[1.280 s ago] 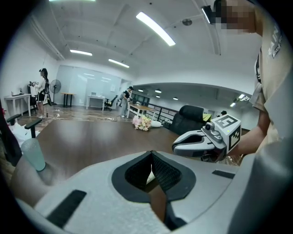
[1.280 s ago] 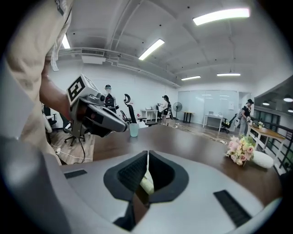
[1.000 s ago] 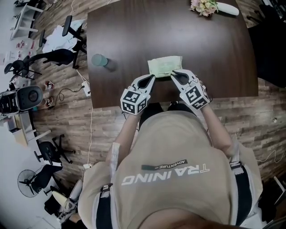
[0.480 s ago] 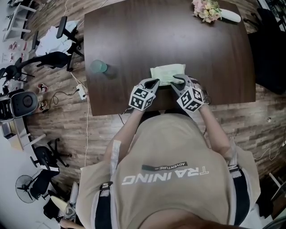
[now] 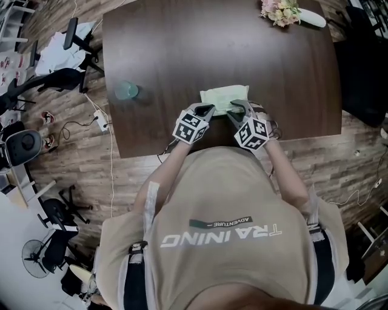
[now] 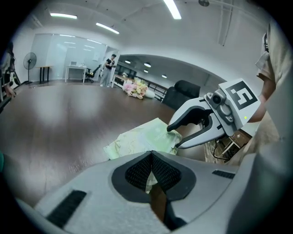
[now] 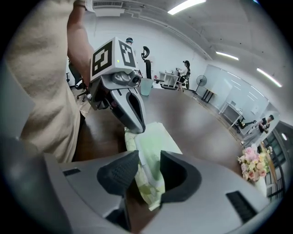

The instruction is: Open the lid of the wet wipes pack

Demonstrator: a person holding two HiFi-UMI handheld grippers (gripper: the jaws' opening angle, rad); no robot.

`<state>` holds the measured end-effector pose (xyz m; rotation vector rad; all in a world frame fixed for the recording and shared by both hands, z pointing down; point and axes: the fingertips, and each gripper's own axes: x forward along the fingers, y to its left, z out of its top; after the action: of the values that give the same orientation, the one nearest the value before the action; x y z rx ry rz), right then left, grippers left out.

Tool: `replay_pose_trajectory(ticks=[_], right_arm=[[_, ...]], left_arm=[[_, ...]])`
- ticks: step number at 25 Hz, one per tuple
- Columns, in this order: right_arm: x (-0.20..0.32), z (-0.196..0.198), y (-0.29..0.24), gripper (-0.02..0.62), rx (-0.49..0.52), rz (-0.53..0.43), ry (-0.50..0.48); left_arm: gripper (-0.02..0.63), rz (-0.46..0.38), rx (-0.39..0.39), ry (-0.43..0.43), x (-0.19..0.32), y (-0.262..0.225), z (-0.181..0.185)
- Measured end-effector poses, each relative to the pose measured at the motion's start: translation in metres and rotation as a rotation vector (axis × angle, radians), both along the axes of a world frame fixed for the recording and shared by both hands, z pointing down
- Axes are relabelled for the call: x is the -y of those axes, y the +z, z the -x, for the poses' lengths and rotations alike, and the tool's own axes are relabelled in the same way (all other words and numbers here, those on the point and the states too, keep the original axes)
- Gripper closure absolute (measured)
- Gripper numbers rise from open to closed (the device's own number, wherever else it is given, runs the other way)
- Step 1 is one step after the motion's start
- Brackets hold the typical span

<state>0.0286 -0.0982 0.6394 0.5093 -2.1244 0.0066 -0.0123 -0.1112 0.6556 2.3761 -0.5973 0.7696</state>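
A pale green wet wipes pack point(image 5: 223, 97) lies flat near the front edge of the dark wooden table point(image 5: 182, 54). My left gripper point(image 5: 209, 109) is shut, its tip down at the pack's near left corner; in the left gripper view the pack point(image 6: 139, 136) lies just past the closed jaws point(image 6: 151, 154). My right gripper point(image 5: 237, 109) is at the near right edge, and its jaws are opening. In the right gripper view the pack's point(image 7: 151, 176) edge lies between the spread jaws point(image 7: 149, 159), with the pads apart from it. Whether the lid is up I cannot make out.
A teal cup point(image 5: 126, 91) stands at the table's left side. A bunch of flowers point(image 5: 280, 11) lies at the far right corner. Office chairs point(image 5: 57, 209) and cables point(image 5: 97, 118) sit on the wooden floor to the left. The person's torso is against the table's front edge.
Both grippers have come down and tipped onto the pack's near edge. The right gripper's jaws have gone from shut to wide apart. The left gripper has stayed shut.
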Motion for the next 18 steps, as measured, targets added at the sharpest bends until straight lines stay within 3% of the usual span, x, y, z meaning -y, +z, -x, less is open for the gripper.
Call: replay_pose_trajectory(ticks=[8,18], right_arm=[[-0.001,0.009,0.013,0.462,-0.214,-0.131,-0.207],[0.003,0.011,0.014,0.463,-0.132,-0.04,-0.15]], left_arm=[[0.597,0.055,-0.024,0.042,0.001,0.002,-0.002],[0.597,0.053,-0.038,0.129,0.001,0.004,-0.001]])
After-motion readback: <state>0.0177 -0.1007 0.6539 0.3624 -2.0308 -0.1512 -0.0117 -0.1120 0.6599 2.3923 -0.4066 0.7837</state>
